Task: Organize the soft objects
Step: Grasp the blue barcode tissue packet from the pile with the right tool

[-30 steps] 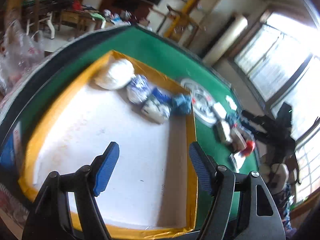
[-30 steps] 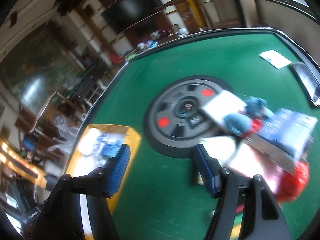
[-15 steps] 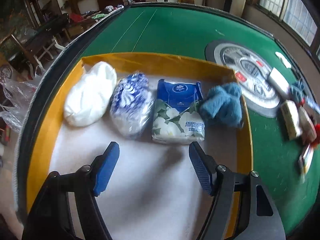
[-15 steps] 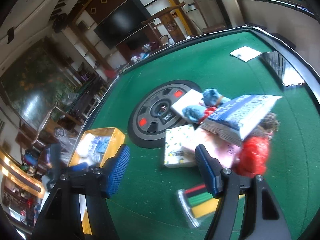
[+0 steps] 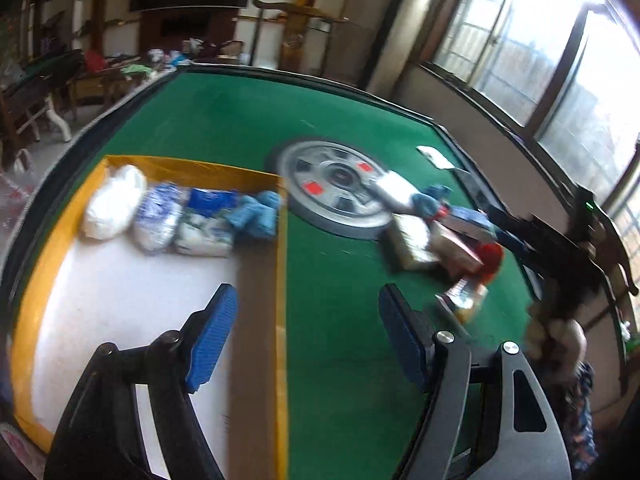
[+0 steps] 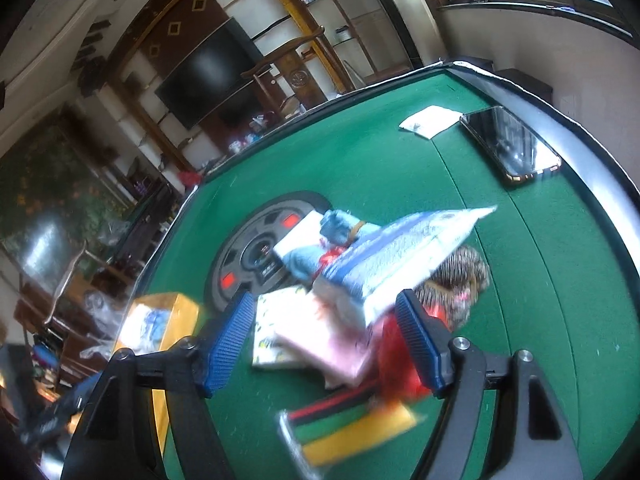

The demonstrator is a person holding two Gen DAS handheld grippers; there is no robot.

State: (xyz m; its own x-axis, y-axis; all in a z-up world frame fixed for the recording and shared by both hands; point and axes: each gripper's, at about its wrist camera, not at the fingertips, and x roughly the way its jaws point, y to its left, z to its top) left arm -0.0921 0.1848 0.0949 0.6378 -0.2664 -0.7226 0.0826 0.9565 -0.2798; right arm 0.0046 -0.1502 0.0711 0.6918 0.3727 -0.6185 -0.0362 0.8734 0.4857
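Left wrist view
Left gripper (image 5: 308, 336): its two blue pads stand wide apart, with nothing between them and nothing touched
Under the left gripper: one pad hangs over the yellow box (image 5: 280, 280), the other over the green table (image 5: 224, 120)
Soft things in the box: a white bag (image 5: 114, 202), a blue and white bag (image 5: 158, 216), a tissue pack (image 5: 206, 222) and a blue cloth (image 5: 256, 212), side by side in a row along the far wall
Pile: more soft things (image 5: 436, 236) lie in a heap on the table, right of the box and well apart from it, beside the grey round disc (image 5: 336, 188)
Writing: too blurry to read here

Right wrist view
Right gripper (image 6: 324, 344): its pads are apart and have just been opening wider; they press on nothing
Between the pads: the pile shows in the gap, with a pink pack (image 6: 332, 336) and a white spotted pack (image 6: 272, 332) lowest; I cannot tell if a pad brushes it
Top of the pile: a blue and white bag (image 6: 404, 252) lies tilted over a red thing (image 6: 396, 356) and a brown fuzzy thing (image 6: 464, 276)
Striped pack (image 6: 352, 424): red, green and yellow, nearest the camera
Phone (image 6: 510, 144): flat near the far table edge, next to a white paper (image 6: 430, 120)
Writing: none clear enough to read
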